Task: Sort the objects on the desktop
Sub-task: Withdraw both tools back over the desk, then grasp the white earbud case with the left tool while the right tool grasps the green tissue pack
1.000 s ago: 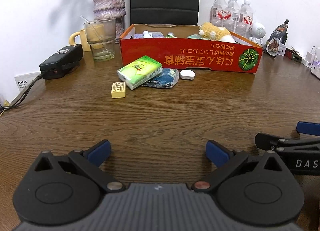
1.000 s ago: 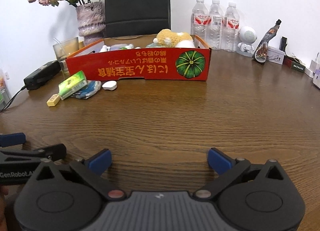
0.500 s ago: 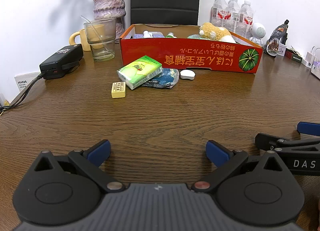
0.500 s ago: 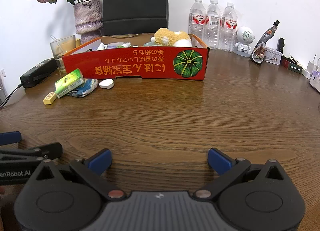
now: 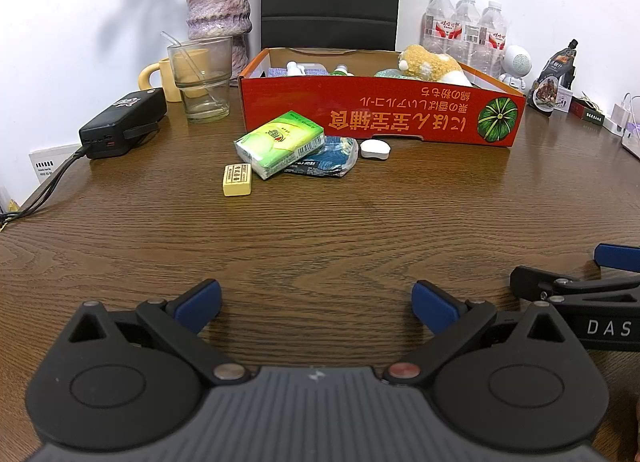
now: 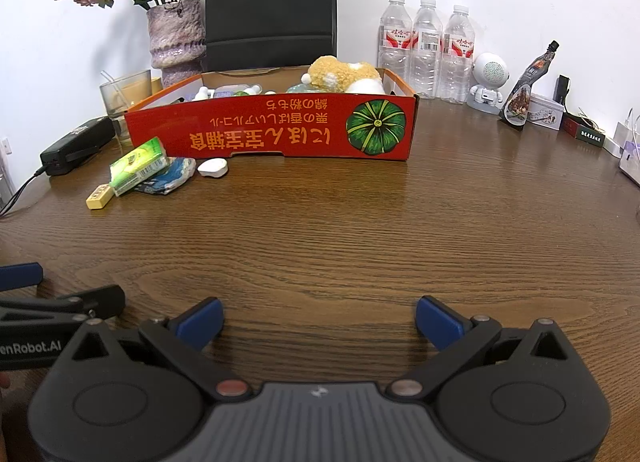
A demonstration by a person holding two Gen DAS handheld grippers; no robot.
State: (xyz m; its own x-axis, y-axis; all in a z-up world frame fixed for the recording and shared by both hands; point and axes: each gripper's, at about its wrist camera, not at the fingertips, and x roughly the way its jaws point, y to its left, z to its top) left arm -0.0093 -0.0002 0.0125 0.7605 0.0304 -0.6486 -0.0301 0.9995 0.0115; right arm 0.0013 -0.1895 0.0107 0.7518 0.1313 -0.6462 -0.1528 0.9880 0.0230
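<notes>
Change: across the last second the right gripper (image 6: 318, 316) has been lifted and tipped slightly, so more of the far edge of the table (image 6: 440, 222) is taken in; the left gripper (image 5: 316, 300) has barely been shifted.
Left gripper: jaws spread wide, nothing held, kept low over the near edge of the table.
Right gripper: jaws likewise spread wide and empty, set just beside the left one.
Loose things: a green tissue pack (image 5: 279, 143), a blue packet (image 5: 332, 156) partly under it, a yellow eraser (image 5: 237, 180) and a small white case (image 5: 375, 149) are left lying near the far-left part of the table, just in front of the red box (image 5: 380, 112).
Box: a plush toy (image 5: 430, 62) and small bottles are already inside.
Meaning: no pick has been started; an approach seems to be getting lined up, four pieces remain to be sorted.
</notes>
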